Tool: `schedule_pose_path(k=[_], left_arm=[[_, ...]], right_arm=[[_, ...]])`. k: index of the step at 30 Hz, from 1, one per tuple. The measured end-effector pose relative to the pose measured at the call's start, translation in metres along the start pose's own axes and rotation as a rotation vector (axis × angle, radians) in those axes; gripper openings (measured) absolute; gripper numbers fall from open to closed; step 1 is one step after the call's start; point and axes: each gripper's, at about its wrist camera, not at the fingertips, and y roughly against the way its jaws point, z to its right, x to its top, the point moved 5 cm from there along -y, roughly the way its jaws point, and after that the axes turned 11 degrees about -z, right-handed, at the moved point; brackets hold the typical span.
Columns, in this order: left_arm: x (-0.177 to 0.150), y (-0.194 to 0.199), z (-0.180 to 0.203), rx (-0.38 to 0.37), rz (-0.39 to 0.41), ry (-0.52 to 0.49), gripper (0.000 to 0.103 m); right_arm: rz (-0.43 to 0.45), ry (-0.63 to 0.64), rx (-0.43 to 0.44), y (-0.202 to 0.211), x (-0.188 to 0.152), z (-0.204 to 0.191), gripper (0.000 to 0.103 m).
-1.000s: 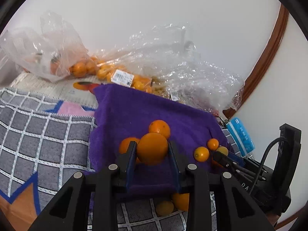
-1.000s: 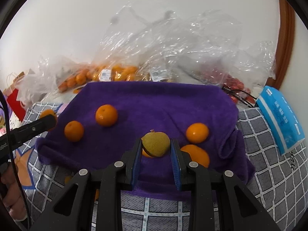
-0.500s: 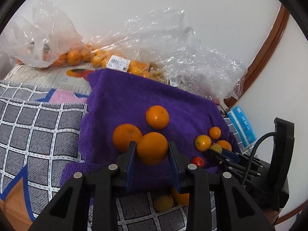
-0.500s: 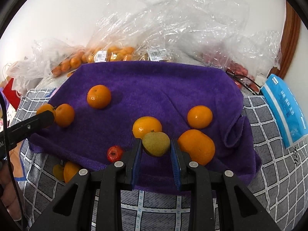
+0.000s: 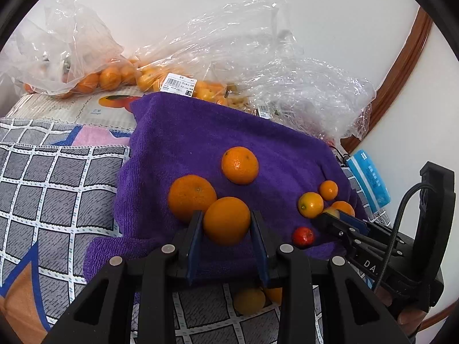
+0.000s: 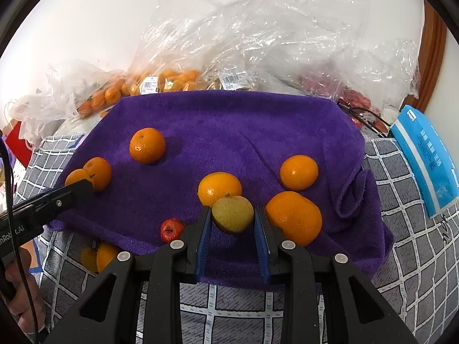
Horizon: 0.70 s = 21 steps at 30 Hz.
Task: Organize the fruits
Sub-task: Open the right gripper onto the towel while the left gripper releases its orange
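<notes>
Purple towel (image 6: 229,120) holds six placed fruits, left gripper (image 5: 226,230) clamps an orange (image 5: 226,220) over its near-left part, right gripper (image 6: 233,219) clamps a yellow-green fruit (image 6: 233,213) near-centre, both unplaced, more remain in plastic bags (image 6: 258,43) far behind.

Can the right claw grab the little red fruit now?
Probably not yet. The right claw is already shut on a yellow-green fruit, so it has no room. The little red fruit lies uncovered just left of it on the purple towel.
</notes>
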Motion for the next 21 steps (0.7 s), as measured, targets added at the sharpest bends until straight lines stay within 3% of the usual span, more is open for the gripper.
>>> schedule_pose_path(k=[5,10,21], left_arm=[[0.000,0.000,0.000,0.002,0.003,-0.002,0.031],[0.000,-0.001,0.000,0.006,0.004,-0.007,0.031],[-0.001,-0.001,0.002,0.009,-0.005,-0.017,0.034]], right_arm=[[0.029,-0.019,0.031,0.008,0.001,0.001,0.036],[0.080,-0.033,0.045,0.018,0.004,0.002,0.049],[0.130,-0.022,-0.012,0.022,0.005,0.001,0.052]])
